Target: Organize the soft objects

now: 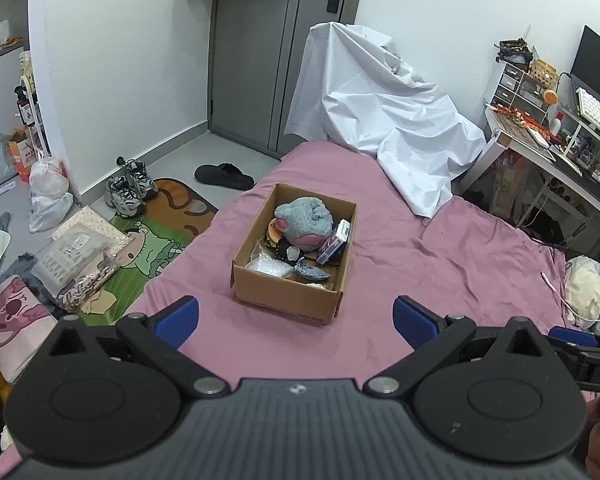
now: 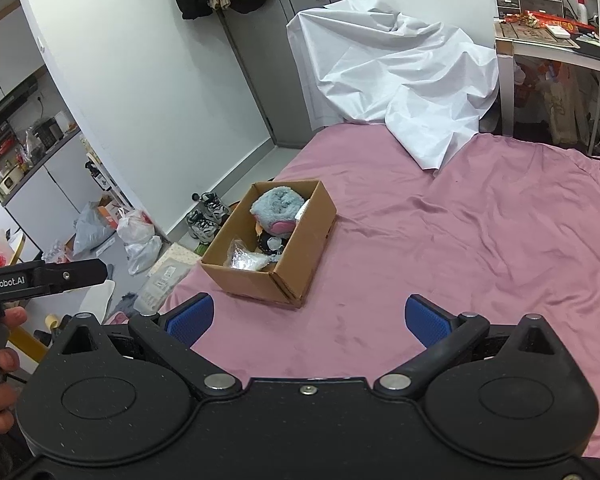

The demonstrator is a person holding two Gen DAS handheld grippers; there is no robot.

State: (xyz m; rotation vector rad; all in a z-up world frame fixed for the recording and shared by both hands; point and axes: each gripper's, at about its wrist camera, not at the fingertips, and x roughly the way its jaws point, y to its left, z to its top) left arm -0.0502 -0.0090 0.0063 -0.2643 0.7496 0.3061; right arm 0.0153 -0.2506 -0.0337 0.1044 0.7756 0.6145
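Open brown cardboard box (image 1: 292, 256), mid-bed on the pink bedsheet (image 1: 440, 264): holds a fluffy grey-blue plush toy (image 1: 304, 216) at its far end and a clear plastic packet (image 1: 268, 266) near, apparently gathered there for tidying. Left gripper (image 1: 296, 316) and right gripper (image 2: 308, 316): both spread wide, empty, hovering on the box's near side. Crumpled white sheet (image 1: 384, 116) drapes far right.
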